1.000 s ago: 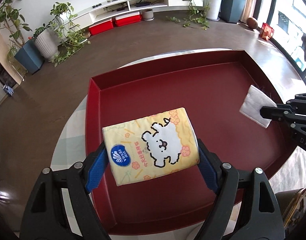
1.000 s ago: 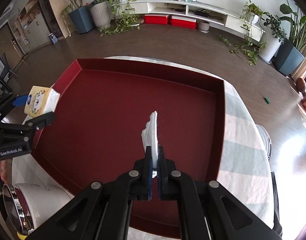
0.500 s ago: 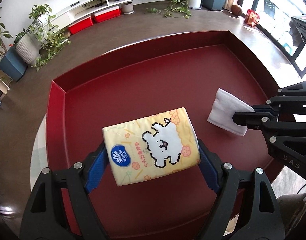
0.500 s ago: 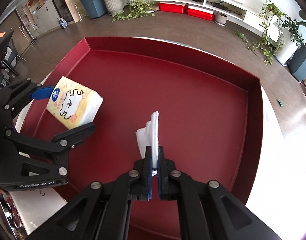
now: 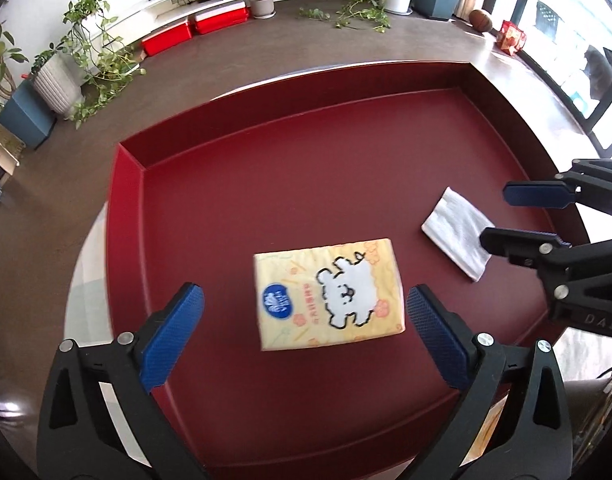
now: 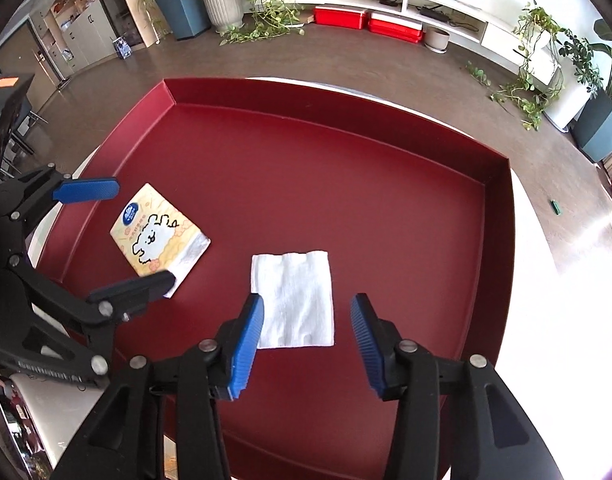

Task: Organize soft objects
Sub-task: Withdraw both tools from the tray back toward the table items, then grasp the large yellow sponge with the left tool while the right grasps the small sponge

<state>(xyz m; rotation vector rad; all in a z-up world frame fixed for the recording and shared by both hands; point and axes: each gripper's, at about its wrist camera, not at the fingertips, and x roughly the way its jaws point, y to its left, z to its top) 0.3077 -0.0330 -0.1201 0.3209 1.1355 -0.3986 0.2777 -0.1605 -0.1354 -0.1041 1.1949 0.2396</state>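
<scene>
Below, seen steeply from above: left tool [image 5: 305,312] angled down over the near left part of the red tray [image 5: 346,88], blue pads [image 5: 173,332] spread as wide as possible, having just been opening, touching nothing. Between them but clear of both, lying flat on the tray floor: yellow tissue pack [image 5: 329,293], printed face up with a white cartoon animal and a blue round logo. Tilted downward alike over the tray's near right part: right tool [image 6: 306,340], fingers about halfway apart, having just been opening too, gripping nothing. Spread flat on the tray floor, with its near end between those fingertips: white folded tissue [image 6: 293,299], one edge just beside the left-hand pad, whether touching it or not impossible to tell, and well clear of the other pad. Viewed from the left wrist, right tool reaching in from the right edge, one black finger crossing over the near corner of the tissue [image 5: 458,234]. Viewed from the right wrist, left tool [image 6: 125,236] entering from the left, straddling the pack [image 6: 155,234], one black finger overlapping its near corner. Pack and tissue near each other, apart. Under the tray, a light worktop [image 6: 554,280], bright with sun at right.
</scene>
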